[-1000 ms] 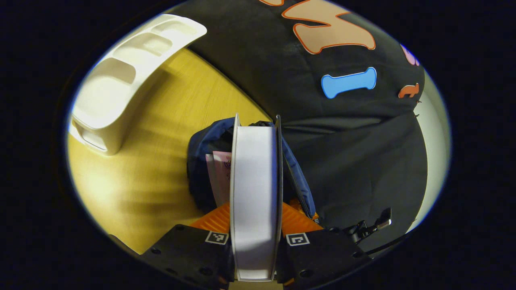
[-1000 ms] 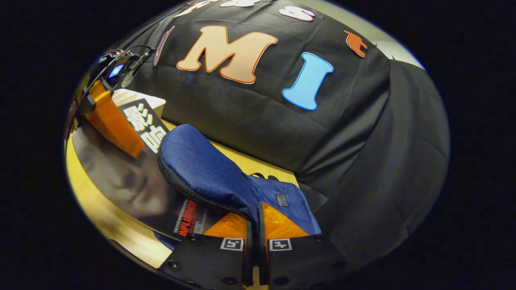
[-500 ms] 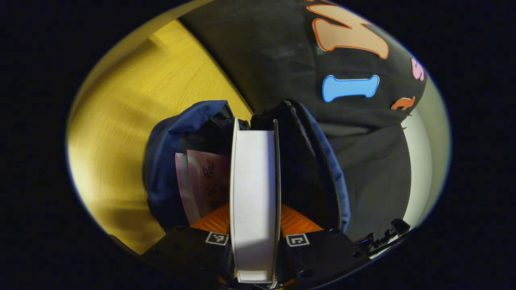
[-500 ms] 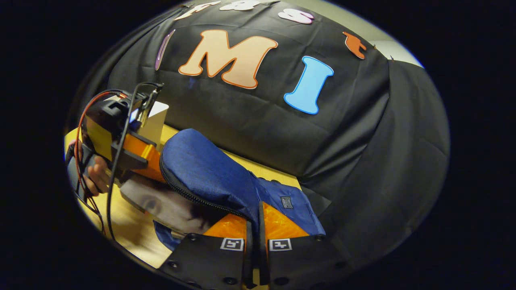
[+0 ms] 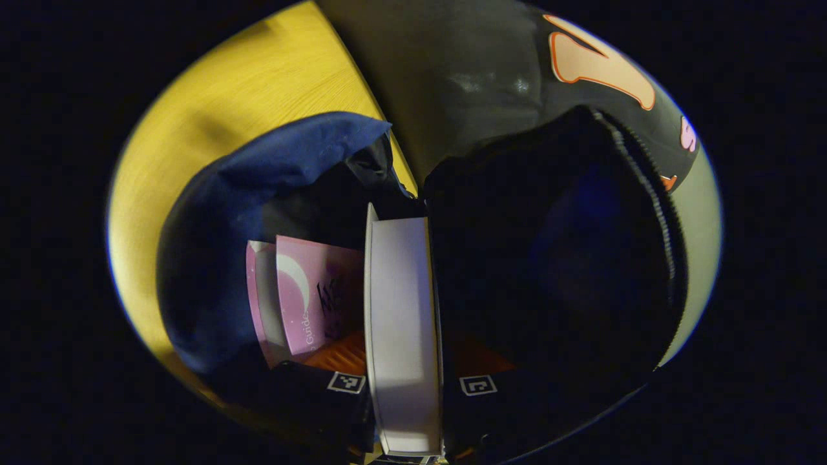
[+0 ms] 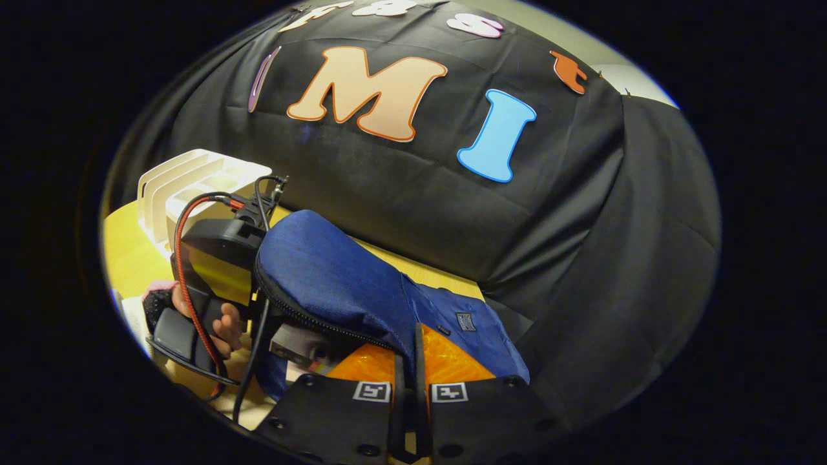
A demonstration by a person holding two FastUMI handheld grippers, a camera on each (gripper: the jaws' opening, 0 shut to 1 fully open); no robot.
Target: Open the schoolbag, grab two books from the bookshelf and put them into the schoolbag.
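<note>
In the left gripper view my left gripper is shut on a thick book, seen page-edge on, pushed into the open mouth of the blue schoolbag. A pink book stands inside the bag to the left of it. In the right gripper view my right gripper is shut on the edge of the schoolbag's blue flap, holding it up. The left gripper and the hand holding it show at the bag's opening, with a corner of the book under the flap.
The white bookshelf stands on the yellow wooden table behind the bag. The black cloth wall rises close behind the table. A red cable and black cables hang from the left gripper.
My left gripper has pushed the thick book deeper into the schoolbag, so the bag's dark inside now surrounds it. The right gripper has kept the flap lifted and barely moved.
</note>
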